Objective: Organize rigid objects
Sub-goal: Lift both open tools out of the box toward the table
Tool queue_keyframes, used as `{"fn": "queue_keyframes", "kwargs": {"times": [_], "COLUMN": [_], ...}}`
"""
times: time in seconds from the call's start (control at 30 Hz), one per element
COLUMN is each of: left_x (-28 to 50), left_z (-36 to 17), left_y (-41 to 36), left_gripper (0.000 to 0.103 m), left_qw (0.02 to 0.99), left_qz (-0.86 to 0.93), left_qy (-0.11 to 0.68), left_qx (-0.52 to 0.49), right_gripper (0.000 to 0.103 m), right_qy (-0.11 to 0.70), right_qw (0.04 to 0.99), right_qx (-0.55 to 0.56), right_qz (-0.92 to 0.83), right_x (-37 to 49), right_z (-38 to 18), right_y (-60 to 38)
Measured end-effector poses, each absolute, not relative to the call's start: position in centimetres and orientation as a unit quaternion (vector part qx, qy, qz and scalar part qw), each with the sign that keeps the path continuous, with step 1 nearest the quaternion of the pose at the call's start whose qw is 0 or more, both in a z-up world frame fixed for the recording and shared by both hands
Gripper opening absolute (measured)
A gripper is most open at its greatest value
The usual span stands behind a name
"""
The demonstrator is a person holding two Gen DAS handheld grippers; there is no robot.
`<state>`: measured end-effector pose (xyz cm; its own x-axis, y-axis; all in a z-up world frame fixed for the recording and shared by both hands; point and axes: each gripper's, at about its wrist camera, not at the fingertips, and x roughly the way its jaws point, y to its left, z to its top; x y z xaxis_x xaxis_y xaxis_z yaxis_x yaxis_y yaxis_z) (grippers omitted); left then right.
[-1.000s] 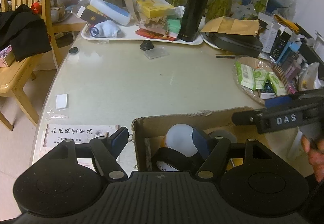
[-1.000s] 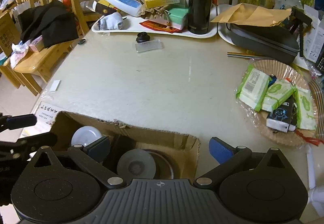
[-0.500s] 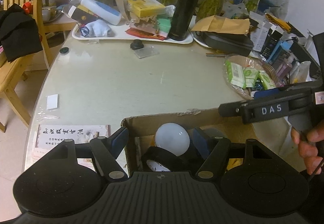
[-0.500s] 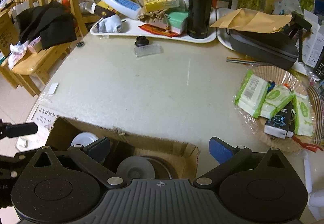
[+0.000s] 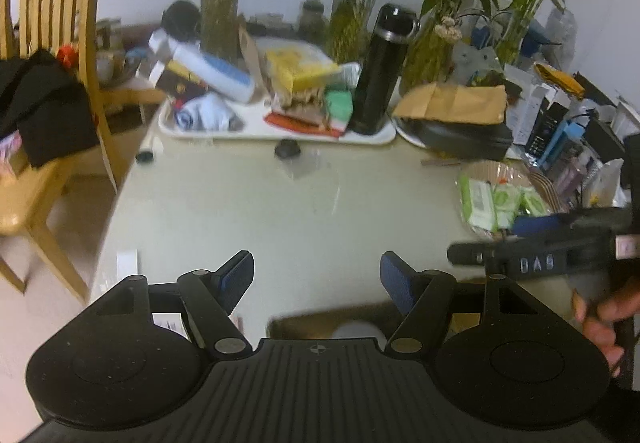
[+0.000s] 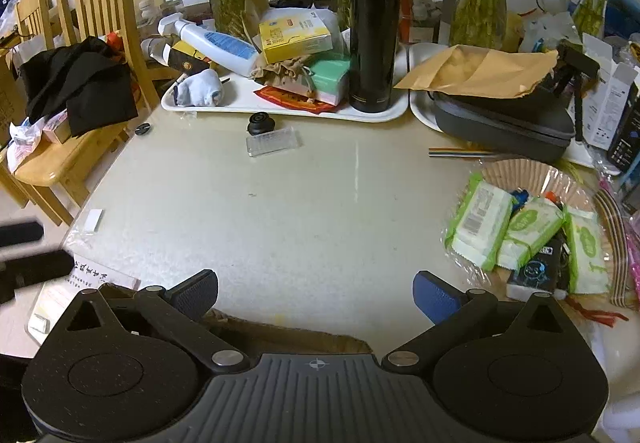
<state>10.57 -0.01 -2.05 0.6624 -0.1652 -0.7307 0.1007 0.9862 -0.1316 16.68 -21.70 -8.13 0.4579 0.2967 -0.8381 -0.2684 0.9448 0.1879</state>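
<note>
Left wrist view: left hand-held gripper (image 5: 316,275) wide open, nothing between the blue pads, up over the desk (image 5: 280,211). Right hand-held gripper (image 6: 316,293) wide open and empty too. Cardboard box (image 6: 288,333) just below both, at the near edge, with a white round thing (image 5: 356,331) inside. Small black knob (image 6: 260,122) and clear flat case (image 6: 274,141) far off, by the white tray (image 6: 280,109). Could bump the tall black flask (image 6: 374,31) on a fast reach. Could knock the 2 grippers together, so close side by side.
</note>
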Motion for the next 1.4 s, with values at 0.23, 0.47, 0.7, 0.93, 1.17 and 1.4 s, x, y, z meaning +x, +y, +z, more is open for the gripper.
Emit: {"fn": "queue_keyframes", "kwargs": {"times": [0.23, 0.47, 0.7, 0.93, 1.17, 1.4], "left_x": [13.4, 14.4, 14.6, 14.7, 14.5, 14.7], "left_z": [-2.4, -3.9, -3.8, -3.7, -3.5, -3.9], "left_y": [0.0, 0.9, 1.5, 1.6, 2.0, 2.2], "left_gripper": [0.069, 0.069, 0.069, 0.069, 0.069, 0.069], "left_qw": [0.919, 0.914, 0.911, 0.908, 0.906, 0.898], "left_qz": [-0.072, -0.06, -0.061, -0.073, -0.072, -0.066], "left_qy": [0.387, 0.401, 0.405, 0.41, 0.413, 0.433], "left_qx": [-0.011, -0.024, -0.034, -0.042, -0.055, -0.047], "right_gripper": [0.103, 0.103, 0.103, 0.103, 0.103, 0.103], "right_qy": [0.491, 0.496, 0.5, 0.501, 0.487, 0.488], "right_qw": [0.853, 0.846, 0.836, 0.828, 0.825, 0.82], "right_qx": [0.003, -0.007, -0.018, -0.037, -0.042, -0.059], "right_qz": [0.178, 0.196, 0.227, 0.249, 0.284, 0.293], "right_x": [18.6, 20.9, 23.2, 24.7, 26.1, 27.9], "right_z": [-8.8, -10.1, -11.5, -12.6, -13.0, -15.0], "right_y": [-20.9, -19.7, -18.2, -16.2, -14.5, -12.9]}}
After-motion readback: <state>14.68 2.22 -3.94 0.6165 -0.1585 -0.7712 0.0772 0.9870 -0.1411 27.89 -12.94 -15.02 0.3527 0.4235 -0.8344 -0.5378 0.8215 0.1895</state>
